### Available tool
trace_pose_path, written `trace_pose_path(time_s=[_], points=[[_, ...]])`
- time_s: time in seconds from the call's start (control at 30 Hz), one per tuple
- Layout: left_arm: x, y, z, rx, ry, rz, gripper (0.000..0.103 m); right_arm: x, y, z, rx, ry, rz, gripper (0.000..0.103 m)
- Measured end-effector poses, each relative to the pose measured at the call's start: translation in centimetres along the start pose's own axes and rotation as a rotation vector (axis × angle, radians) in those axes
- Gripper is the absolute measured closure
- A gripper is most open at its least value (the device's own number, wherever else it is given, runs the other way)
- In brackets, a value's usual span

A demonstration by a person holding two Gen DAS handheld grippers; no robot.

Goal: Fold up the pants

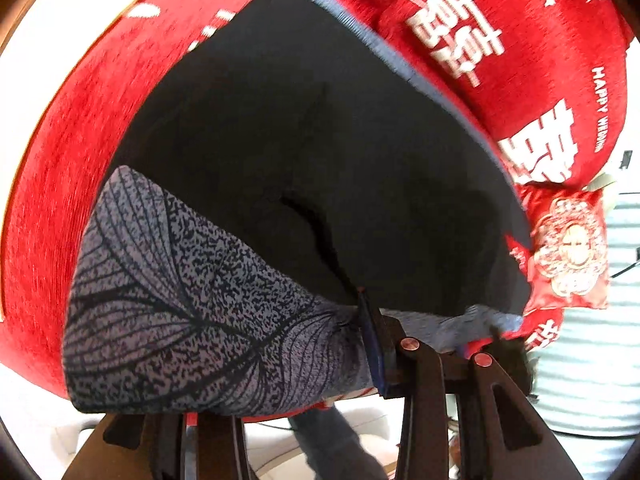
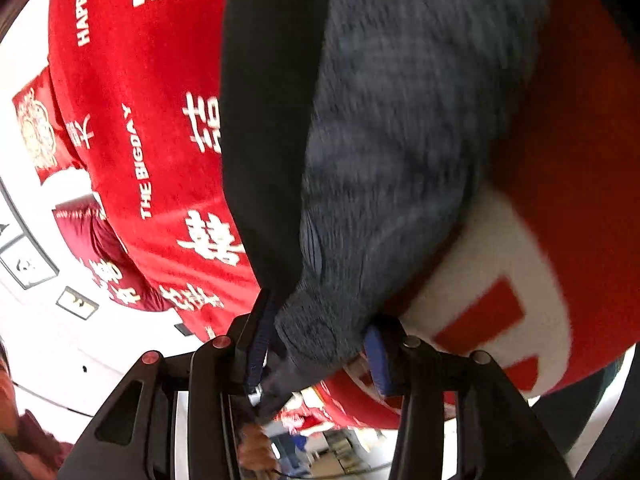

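A red blanket (image 1: 80, 168) printed with white characters covered the bed and filled most of both views; its edge curved along the left of the left wrist view, with white floor beyond it. On the blanket lay the pants (image 1: 304, 152), a wide black panel with a grey-blue band along its far edge, reaching almost to a small red pillow (image 1: 568, 248) at the blanket's right edge. A grey patterned part of the pants was lifted near the blanket's near edge. The left gripper (image 1: 360, 344) had its jaws pinching that patterned cloth, bunched at the blue pad. In the right wrist view, the right gripper (image 2: 316, 344) had its jaws pinching the pants' grey, blurred fabric, with a black strip hanging beside it over the blanket (image 2: 160, 120).
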State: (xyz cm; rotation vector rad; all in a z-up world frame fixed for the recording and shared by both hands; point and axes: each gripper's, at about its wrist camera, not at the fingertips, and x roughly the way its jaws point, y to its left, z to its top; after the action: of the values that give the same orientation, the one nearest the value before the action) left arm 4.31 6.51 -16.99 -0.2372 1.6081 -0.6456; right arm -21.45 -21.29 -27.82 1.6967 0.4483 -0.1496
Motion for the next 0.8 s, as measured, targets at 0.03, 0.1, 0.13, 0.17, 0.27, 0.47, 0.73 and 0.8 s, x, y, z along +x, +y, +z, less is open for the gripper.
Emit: trace_pose_path(time_s=[0.03,0.1,0.13,0.17,0.27,0.47,0.73,0.8], points=[[0.3,0.1,-0.1,0.003,0.003,0.018,0.065,-0.1,0.4,0.2,-0.011,0.003,-0.028,0.066],[0.2,0.2,-0.6,0.011,-0.008,0.034,0.077,0.4,1.9,0.6,-0.049,0.024,-0.124,0.097],[0.0,0.1,-0.7,0.012,-0.016,0.036,0.077,0.3,2.7,0.4,-0.081,0.033,-0.154,0.097],[-0.4,0.0,-0.8,0.011,-0.029,0.038,0.077,0.1,3.6,0.2,-0.107,0.041,-0.177,0.097],[-1.4,-0.4,-1.0,0.013,-0.041,0.034,0.077,-1.0,6.0,-0.2,-0.149,0.057,-0.214,0.097],[-4.0,-2.4,0.8,0.008,-0.099,0.016,0.077,0.3,12.1,1.1,-0.256,0.120,-0.263,0.097],[-6.0,-6.4,7.9,-0.019,-0.221,0.007,0.077,4.7,19.0,8.2,-0.368,0.287,-0.322,0.094],[-5.6,-7.7,10.9,-0.007,-0.255,0.033,0.077,7.5,20.8,11.2,-0.380,0.333,-0.354,0.093]])
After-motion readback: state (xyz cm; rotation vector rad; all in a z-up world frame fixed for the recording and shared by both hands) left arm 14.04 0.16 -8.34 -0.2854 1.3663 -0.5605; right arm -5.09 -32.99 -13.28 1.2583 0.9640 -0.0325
